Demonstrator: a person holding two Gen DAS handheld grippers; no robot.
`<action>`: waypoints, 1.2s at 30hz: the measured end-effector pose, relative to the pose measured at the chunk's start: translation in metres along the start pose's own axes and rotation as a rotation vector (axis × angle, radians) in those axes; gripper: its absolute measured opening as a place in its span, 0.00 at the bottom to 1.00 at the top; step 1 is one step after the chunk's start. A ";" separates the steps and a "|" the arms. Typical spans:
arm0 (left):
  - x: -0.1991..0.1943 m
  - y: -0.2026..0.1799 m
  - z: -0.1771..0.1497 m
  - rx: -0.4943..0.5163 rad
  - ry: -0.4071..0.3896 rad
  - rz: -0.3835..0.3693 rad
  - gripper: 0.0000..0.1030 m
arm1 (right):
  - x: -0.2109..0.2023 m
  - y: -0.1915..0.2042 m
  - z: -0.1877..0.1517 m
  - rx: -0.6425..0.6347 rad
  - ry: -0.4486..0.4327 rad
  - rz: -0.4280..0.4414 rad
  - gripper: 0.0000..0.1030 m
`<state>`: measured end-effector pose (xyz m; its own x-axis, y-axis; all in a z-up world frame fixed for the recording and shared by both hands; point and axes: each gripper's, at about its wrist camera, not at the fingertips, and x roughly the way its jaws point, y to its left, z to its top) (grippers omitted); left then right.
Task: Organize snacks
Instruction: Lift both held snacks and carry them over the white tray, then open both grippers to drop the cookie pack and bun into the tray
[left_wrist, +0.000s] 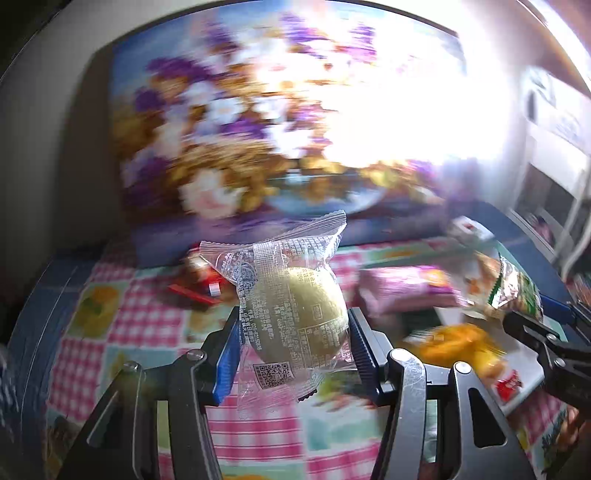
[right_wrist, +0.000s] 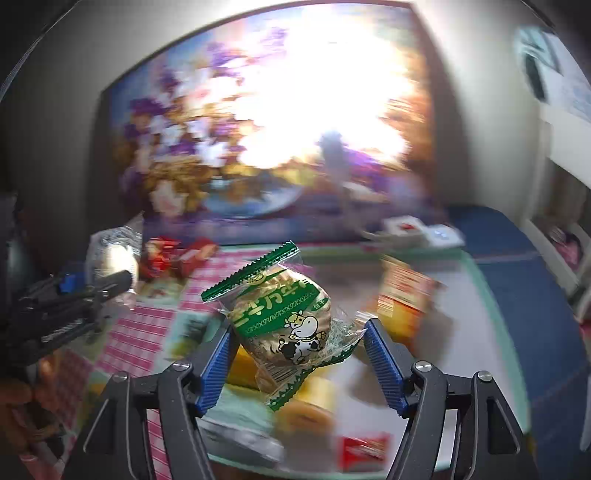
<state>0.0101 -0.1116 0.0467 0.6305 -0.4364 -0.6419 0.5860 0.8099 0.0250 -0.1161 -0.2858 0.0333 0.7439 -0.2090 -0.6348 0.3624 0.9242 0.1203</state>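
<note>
My left gripper (left_wrist: 293, 332) is shut on a round yellow pastry in a clear printed wrapper (left_wrist: 295, 310), held up above the checked tablecloth (left_wrist: 147, 325). My right gripper (right_wrist: 299, 354) is shut on a green-and-clear biscuit packet with a cartoon cow (right_wrist: 288, 325), held above a white tray (right_wrist: 461, 332). Each gripper shows in the other's view. In the left wrist view the right gripper (left_wrist: 528, 310) carries the green packet (left_wrist: 517, 291) at the right edge. In the right wrist view the left gripper (right_wrist: 107, 275) carries the clear-wrapped pastry (right_wrist: 114, 254) at the left edge.
Red packets (left_wrist: 195, 284), a purple packet (left_wrist: 402, 288) and orange snacks (left_wrist: 454, 343) lie on the cloth and the white tray (left_wrist: 524, 354). An orange box (right_wrist: 402, 295) and a small red packet (right_wrist: 362, 450) sit on the tray. A large floral picture (left_wrist: 240, 129) stands behind, with white cabinets to the right.
</note>
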 end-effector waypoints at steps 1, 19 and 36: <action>0.000 -0.012 0.001 0.028 0.003 -0.016 0.55 | -0.002 -0.011 -0.003 0.015 0.002 -0.022 0.70; 0.023 -0.163 0.006 0.312 0.070 -0.173 0.55 | -0.015 -0.113 -0.040 0.209 0.032 -0.174 0.70; 0.029 -0.173 0.006 0.303 0.079 -0.168 0.73 | -0.011 -0.127 -0.045 0.243 0.057 -0.195 0.70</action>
<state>-0.0696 -0.2668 0.0284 0.4777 -0.5125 -0.7136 0.8104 0.5707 0.1326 -0.1955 -0.3869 -0.0089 0.6166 -0.3504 -0.7050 0.6242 0.7633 0.1666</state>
